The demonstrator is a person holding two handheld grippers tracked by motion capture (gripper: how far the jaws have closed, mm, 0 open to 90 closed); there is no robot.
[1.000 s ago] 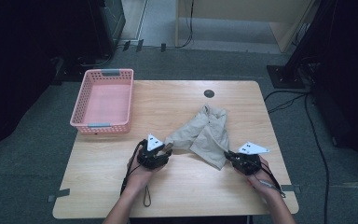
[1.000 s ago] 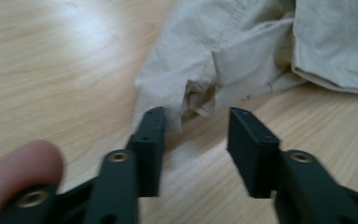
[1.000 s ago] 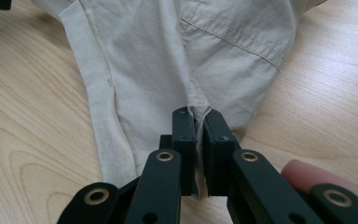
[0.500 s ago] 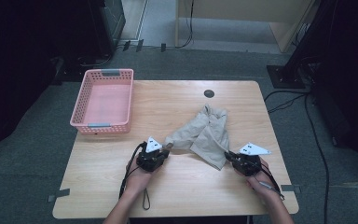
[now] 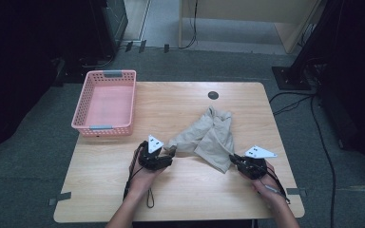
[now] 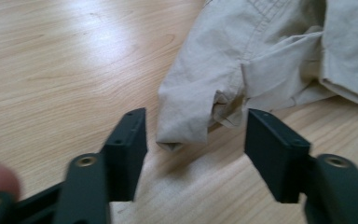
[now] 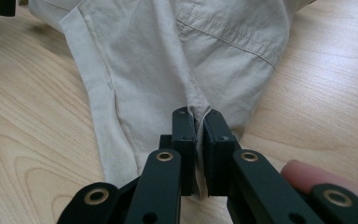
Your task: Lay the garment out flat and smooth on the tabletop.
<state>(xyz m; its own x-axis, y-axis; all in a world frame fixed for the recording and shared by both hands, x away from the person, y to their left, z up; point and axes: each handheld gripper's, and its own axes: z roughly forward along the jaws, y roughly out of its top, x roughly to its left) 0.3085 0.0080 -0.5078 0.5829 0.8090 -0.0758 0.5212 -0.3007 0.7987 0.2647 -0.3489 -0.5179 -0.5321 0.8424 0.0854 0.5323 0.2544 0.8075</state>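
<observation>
Two grippers sit low in the high view, yours at either end of a beige garment [image 5: 209, 137] lying near the middle of the wooden table [image 5: 185, 102]. The cloth spreads in a rough V: its narrow bunched end points toward the upper part of the frame, one arm running down-left, the other down-right.

Your left gripper [image 6: 191, 144] has its jaws spread wide, straddling the cuff-like tip of the down-left arm without touching it. Your right gripper [image 7: 196, 140] has its jaws pressed together on a fold at the garment's lower right edge, with fabric pinched between them.

What kind of garment it is you cannot tell; it is crumpled, and its upper part is cut off in both gripper views. A pink basket [image 5: 105, 102] stands at the table's upper left, well apart from the cloth.
</observation>
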